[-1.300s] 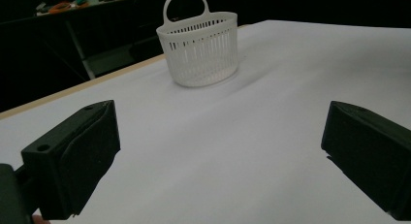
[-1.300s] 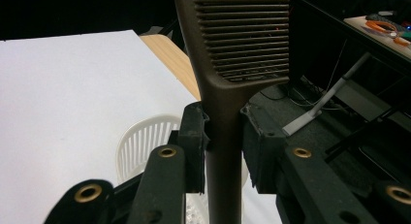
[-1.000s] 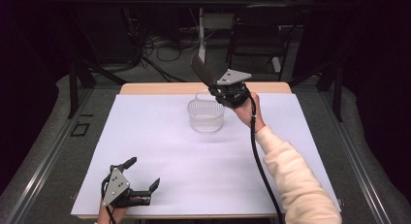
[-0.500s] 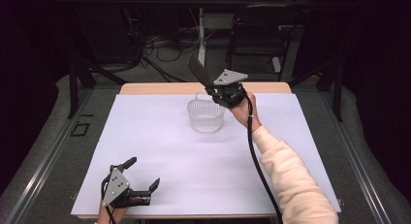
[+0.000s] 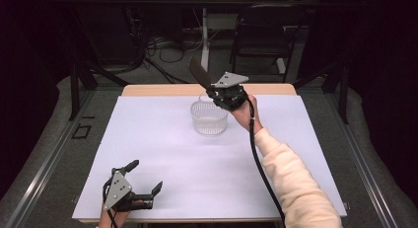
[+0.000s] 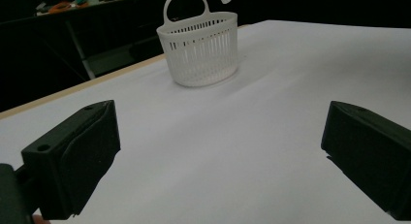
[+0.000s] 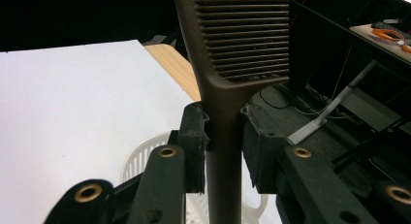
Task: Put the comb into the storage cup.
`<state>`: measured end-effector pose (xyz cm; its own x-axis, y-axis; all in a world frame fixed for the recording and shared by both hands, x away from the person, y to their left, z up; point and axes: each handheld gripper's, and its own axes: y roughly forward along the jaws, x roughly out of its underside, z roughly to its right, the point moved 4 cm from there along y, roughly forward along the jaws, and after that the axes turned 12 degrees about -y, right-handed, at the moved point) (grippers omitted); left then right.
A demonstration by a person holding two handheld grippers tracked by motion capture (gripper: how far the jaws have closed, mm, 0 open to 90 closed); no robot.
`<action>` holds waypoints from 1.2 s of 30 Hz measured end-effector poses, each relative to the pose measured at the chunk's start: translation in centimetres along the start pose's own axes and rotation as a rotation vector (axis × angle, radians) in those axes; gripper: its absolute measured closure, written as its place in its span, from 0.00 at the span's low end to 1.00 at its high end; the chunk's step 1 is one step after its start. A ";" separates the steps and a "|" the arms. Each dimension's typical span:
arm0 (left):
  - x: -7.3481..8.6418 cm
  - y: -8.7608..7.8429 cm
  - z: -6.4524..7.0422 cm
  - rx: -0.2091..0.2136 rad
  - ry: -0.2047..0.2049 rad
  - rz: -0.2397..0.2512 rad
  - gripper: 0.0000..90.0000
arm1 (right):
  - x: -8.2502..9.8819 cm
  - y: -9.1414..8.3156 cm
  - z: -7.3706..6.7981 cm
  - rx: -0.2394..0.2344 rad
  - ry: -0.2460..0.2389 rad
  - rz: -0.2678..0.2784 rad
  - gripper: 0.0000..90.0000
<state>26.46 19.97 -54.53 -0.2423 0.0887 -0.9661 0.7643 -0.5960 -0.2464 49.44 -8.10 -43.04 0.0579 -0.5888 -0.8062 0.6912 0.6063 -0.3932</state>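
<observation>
A white slotted plastic basket [image 5: 209, 118] with a loop handle stands on the white table sheet [image 5: 162, 144], toward the back centre. Just above its far right rim, my right gripper [image 5: 213, 91] is shut on the handle of a dark brown ribbed comb-like tool [image 5: 197, 72], whose head points up and to the left. In the right gripper view the pads [image 7: 196, 136] clamp the tool's handle [image 7: 223, 136] with the basket [image 7: 138, 161] below. My left gripper [image 5: 145, 175] rests open near the front left edge, nothing between its jaws. Its own view faces the basket [image 6: 201, 44].
The table's wooden back edge [image 5: 162, 90] shows beyond the sheet. A dark chair [image 5: 263, 30], a stand and floor cables [image 5: 162, 45] lie behind the table. The right gripper's black cable [image 5: 256, 149] trails along the sleeve.
The right gripper and the brown tool have drifted slightly left over the basket. The left gripper has stayed put.
</observation>
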 end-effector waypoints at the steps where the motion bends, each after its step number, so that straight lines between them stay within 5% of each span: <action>1: 0.0 0.0 0.0 0.001 0.000 0.001 0.00 | 0.0 0.1 0.0 -0.002 -0.003 0.002 0.80; 36: 0.0 0.0 0.0 -0.003 0.002 0.003 0.00 | 1.2 1.6 -0.9 -0.038 -0.006 -0.025 0.80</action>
<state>26.47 20.01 -54.50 -0.2388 0.0888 -0.9670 0.7668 -0.5937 -0.2440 49.90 -7.35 -45.02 0.0456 -0.6071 -0.7933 0.6644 0.6114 -0.4297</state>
